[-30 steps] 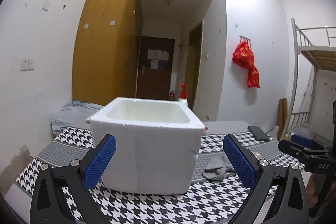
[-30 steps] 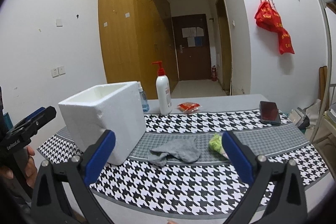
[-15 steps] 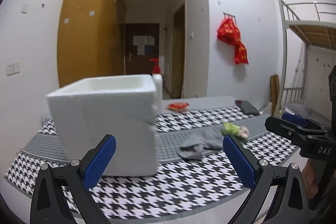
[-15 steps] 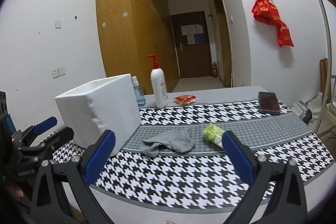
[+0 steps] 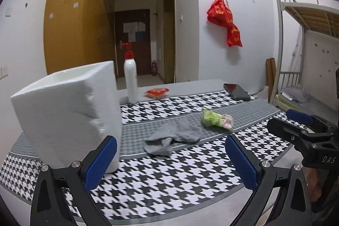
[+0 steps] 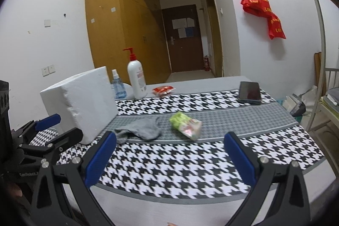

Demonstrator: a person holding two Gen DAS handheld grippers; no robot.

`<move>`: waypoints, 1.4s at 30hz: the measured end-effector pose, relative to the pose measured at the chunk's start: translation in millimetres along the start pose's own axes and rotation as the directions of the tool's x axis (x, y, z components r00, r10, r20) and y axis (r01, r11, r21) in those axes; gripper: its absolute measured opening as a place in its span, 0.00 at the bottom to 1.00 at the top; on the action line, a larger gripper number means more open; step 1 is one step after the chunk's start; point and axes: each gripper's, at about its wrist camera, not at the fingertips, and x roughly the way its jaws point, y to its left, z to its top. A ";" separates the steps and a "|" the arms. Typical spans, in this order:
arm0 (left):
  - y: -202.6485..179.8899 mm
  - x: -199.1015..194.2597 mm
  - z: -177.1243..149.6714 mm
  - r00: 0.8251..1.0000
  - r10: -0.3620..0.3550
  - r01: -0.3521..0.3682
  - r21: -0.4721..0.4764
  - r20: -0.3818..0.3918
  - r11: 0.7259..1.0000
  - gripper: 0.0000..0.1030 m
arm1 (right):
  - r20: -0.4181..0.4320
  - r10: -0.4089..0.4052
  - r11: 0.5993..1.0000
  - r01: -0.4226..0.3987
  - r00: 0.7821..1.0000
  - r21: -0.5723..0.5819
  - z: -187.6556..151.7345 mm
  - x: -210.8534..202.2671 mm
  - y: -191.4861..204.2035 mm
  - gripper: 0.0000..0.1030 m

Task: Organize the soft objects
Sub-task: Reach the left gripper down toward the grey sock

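A crumpled grey sock (image 5: pixel 172 138) (image 6: pixel 141 129) lies on the grey band of the houndstooth table cloth. A green and pink soft toy (image 5: pixel 216 119) (image 6: pixel 186 124) lies just right of it. A white foam box (image 5: pixel 70 111) (image 6: pixel 81 102) stands open-topped at the left. My left gripper (image 5: pixel 169 164) is open and empty, near the table's front edge, beside the box. My right gripper (image 6: pixel 169 157) is open and empty, in front of the sock and toy. Each gripper shows in the other's view, the right one (image 5: pixel 300 130) and the left one (image 6: pixel 48 130).
A white pump bottle (image 5: pixel 131 77) (image 6: pixel 136 77), a small blue spray bottle (image 6: pixel 118 86) and a red packet (image 5: pixel 156 92) (image 6: pixel 163 89) stand at the table's back. A black phone (image 5: pixel 236 91) (image 6: pixel 249 92) lies back right. A bunk bed frame (image 5: pixel 296 39) is at the right.
Both grippers have swung right. In the left view the foam box slid from centre to far left and the sock and toy came into the middle. Both grippers stay open.
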 end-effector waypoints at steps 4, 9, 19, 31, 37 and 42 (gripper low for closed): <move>-2.8 7.0 -0.9 1.000 -0.014 0.014 0.014 -0.014 1.000 0.99 | -0.018 -0.014 1.000 0.014 1.000 0.011 0.2 3.2 -9.2 0.99; -1.1 24.4 10.3 0.998 -0.048 0.049 0.009 -0.046 0.999 0.99 | -0.033 -0.033 0.999 0.033 0.999 0.001 5.3 7.7 -6.8 0.99; -0.8 61.4 23.9 0.992 -0.044 0.044 0.004 -0.121 0.999 0.99 | -0.102 -0.072 0.997 0.073 0.992 0.006 20.1 36.5 -14.4 0.99; 4.0 113.0 26.6 0.969 0.032 -0.037 -0.015 -0.247 0.999 0.99 | -0.189 -0.100 0.994 0.106 0.977 0.020 27.1 63.7 -35.5 0.99; 5.4 128.1 22.2 0.956 0.057 -0.060 -0.003 -0.288 0.998 0.99 | -0.206 -0.098 0.995 0.102 0.974 0.011 28.6 72.0 -37.3 0.99; 7.0 135.6 20.8 0.950 0.057 -0.060 -0.001 -0.308 0.998 0.95 | -0.218 -0.092 0.995 0.096 0.972 0.008 29.7 77.1 -38.3 0.99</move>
